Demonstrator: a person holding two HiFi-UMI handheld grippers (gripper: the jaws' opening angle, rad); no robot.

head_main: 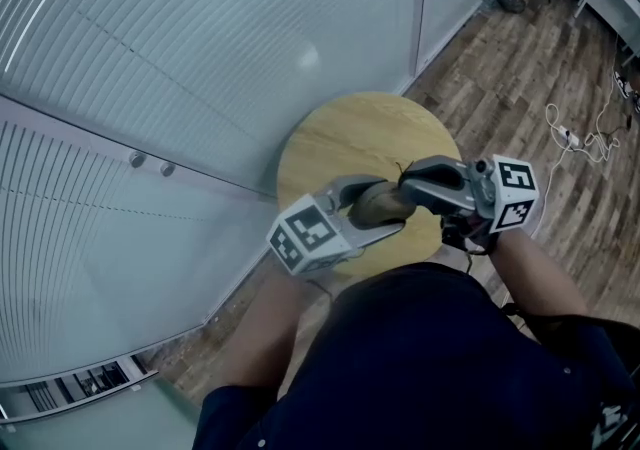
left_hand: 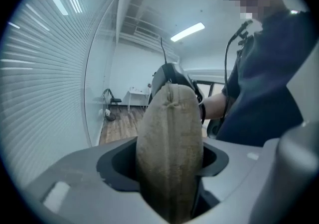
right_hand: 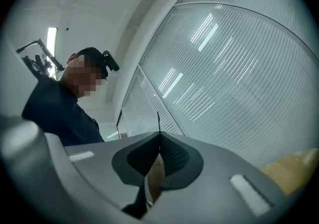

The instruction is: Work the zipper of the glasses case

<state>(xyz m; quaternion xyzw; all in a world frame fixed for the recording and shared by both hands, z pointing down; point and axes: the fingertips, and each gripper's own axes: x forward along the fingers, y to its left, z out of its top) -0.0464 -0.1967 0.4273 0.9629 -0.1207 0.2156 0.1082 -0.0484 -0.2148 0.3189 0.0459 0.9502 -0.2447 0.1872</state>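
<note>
While held up over the round wooden surface, the tan glasses case sits in the left claw, squeezed tight | right claw clenched on a thin black cord at the case's right end.

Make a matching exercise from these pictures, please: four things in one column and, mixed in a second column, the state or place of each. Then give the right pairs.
Column one:
1. glasses case
2. left gripper
3. right gripper
4. round table

Column two:
A. jaws together on a thin black cord
B. pale wood, below both grippers
C. tan fabric, held between the two grippers
D. jaws clamped on the case's body

Pairs: 1-C, 2-D, 3-A, 4-B
</note>
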